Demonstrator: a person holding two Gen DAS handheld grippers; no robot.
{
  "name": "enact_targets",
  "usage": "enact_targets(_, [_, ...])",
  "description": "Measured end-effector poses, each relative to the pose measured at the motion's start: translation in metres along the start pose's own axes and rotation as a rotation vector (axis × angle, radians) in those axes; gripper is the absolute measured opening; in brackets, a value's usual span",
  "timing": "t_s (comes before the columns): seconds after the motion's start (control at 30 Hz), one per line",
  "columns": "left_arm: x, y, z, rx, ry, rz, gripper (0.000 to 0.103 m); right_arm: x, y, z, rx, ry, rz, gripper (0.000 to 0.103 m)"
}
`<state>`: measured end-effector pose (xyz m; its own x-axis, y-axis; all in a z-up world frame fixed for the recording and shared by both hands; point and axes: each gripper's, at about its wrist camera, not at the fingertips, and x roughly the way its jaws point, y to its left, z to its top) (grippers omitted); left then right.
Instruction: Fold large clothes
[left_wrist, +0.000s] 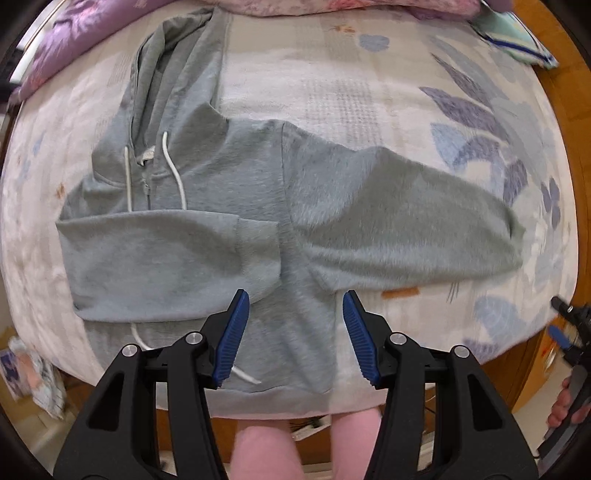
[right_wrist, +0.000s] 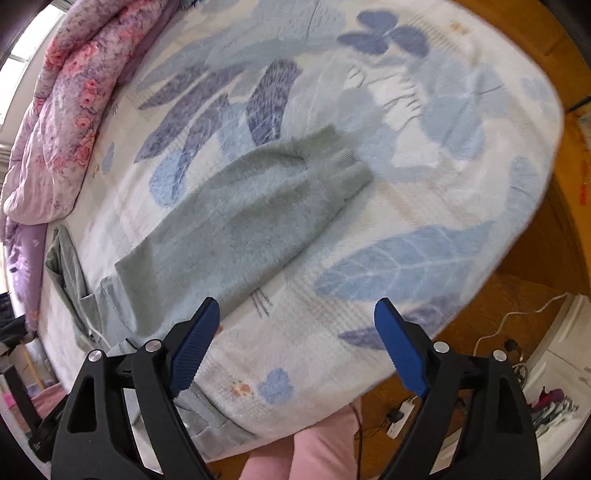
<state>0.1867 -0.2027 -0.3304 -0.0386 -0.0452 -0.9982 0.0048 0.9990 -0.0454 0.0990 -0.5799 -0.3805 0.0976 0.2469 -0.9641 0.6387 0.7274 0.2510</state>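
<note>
With both the left gripper and right gripper apart and empty, the hoodie's three-o'clock sleeve could bunch if pinched off-centre

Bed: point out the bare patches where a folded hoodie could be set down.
Bare sheet lies right of the outstretched sleeve, toward the bed's wooden edge, and between hood and far quilt. The left side is crowded by the grey hoodie.

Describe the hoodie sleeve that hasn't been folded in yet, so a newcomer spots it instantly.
Start at the bed with the blue leaf-print sheet, where a grey hoodie lies flat. One sleeve is folded across the chest; the other sleeve sticks straight out over the sheet, ribbed cuff at its far end.
</note>
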Motion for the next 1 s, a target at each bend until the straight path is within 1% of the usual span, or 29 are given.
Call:
enact_targets(0.03, [0.004,-0.001,0.003,-0.022,-0.003,-0.007,0.064,0.008,-0.002,0.008,0.001,0.014,0.021,0.082])
enact_targets(0.07, [0.007,-0.002,0.005,-0.033,-0.005,-0.005,0.065,0.014,-0.004,0.015,0.007,0.014,0.018,0.082])
enact_targets(0.17, [0.024,-0.005,0.012,-0.07,0.009,0.032,0.065,0.029,-0.014,0.031,0.028,-0.021,-0.012,0.082])
enact_targets(0.2, [0.03,-0.006,0.013,-0.081,0.013,0.032,0.065,0.035,-0.017,0.036,0.026,-0.031,-0.011,0.082])
enact_targets(0.33, [0.051,-0.009,0.02,-0.106,0.034,0.022,0.065,0.057,-0.029,0.054,0.027,-0.061,-0.064,0.082])
enact_targets(0.43, [0.066,-0.013,0.025,-0.1,0.031,0.008,0.065,0.078,-0.042,0.067,0.05,-0.067,-0.033,0.082])
enact_targets(0.53, [0.079,-0.018,0.03,-0.084,0.03,0.013,0.065,0.097,-0.056,0.075,0.106,-0.073,-0.05,0.082])
enact_targets(0.67, [0.092,-0.019,0.038,-0.083,0.038,-0.011,0.065,0.119,-0.07,0.08,0.188,-0.055,0.028,0.082])
enact_targets(0.73, [0.095,-0.019,0.041,-0.089,0.022,-0.025,0.067,0.129,-0.073,0.084,0.204,-0.045,0.046,0.079])
enact_targets(0.87, [0.1,-0.016,0.046,-0.099,0.017,-0.056,0.068,0.142,-0.075,0.09,0.209,-0.046,0.04,0.079])
enact_targets(0.9, [0.103,-0.014,0.048,-0.109,0.025,-0.074,0.068,0.142,-0.075,0.091,0.21,-0.047,0.038,0.078])
enact_targets(0.97, [0.108,-0.011,0.051,-0.135,0.039,-0.117,0.067,0.138,-0.076,0.09,0.202,-0.071,0.05,0.068])
enact_targets(1.0, [0.111,-0.006,0.053,-0.163,0.041,-0.144,0.064,0.136,-0.078,0.089,0.204,-0.079,0.057,0.059])
